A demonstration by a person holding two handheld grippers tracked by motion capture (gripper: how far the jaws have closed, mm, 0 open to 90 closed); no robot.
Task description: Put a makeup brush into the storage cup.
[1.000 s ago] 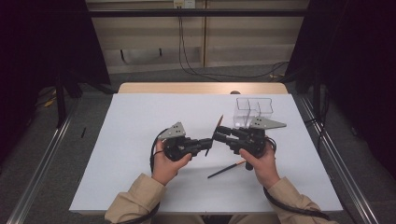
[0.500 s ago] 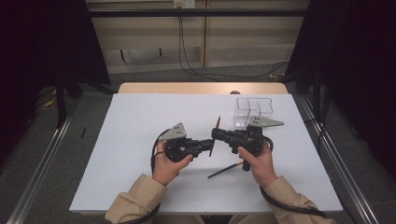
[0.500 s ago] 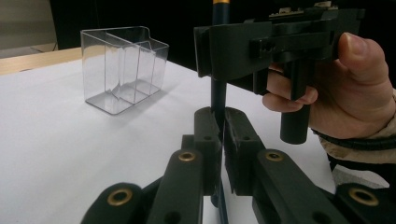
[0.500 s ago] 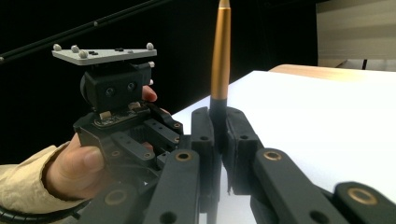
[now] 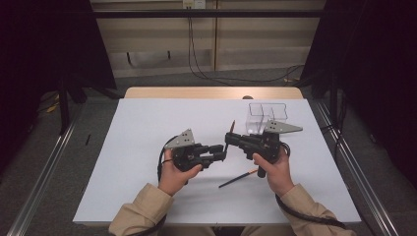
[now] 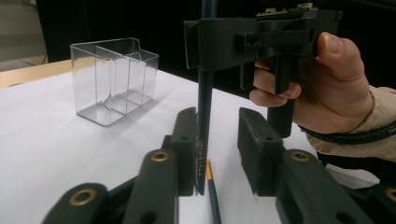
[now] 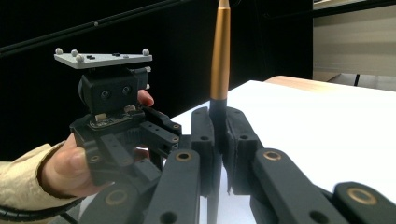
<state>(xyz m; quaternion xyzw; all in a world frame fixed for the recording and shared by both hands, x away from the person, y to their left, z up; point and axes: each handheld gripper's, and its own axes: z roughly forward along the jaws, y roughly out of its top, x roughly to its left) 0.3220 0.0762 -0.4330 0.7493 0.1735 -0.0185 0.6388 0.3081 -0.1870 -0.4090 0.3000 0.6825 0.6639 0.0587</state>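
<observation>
A dark pencil with a gold upper end [image 5: 230, 133] stands upright above the mid table. My right gripper [image 5: 229, 139] is shut on it, and the pads clamp its dark shaft [image 7: 218, 109] just below the gold part [image 7: 219, 56]. My left gripper [image 5: 222, 152] faces the right one from the left. Its jaws have just been opening: the pencil's lower end [image 6: 204, 121] stands between them, close against one pad [image 6: 187, 135], with a clear gap to the other pad [image 6: 254, 140]. A second pencil [image 5: 239, 178] lies flat on the white tabletop under the grippers.
A clear plastic organiser [image 5: 266, 117] with compartments stands at the back right of the white table [image 5: 147, 123], close behind the right gripper [image 6: 219, 44]. Beyond the far edge there are dark curtains and floor cables.
The right jaws have closed on the upright pencil, and the left jaws have parted from it. Both hands stay roughly where they were.
</observation>
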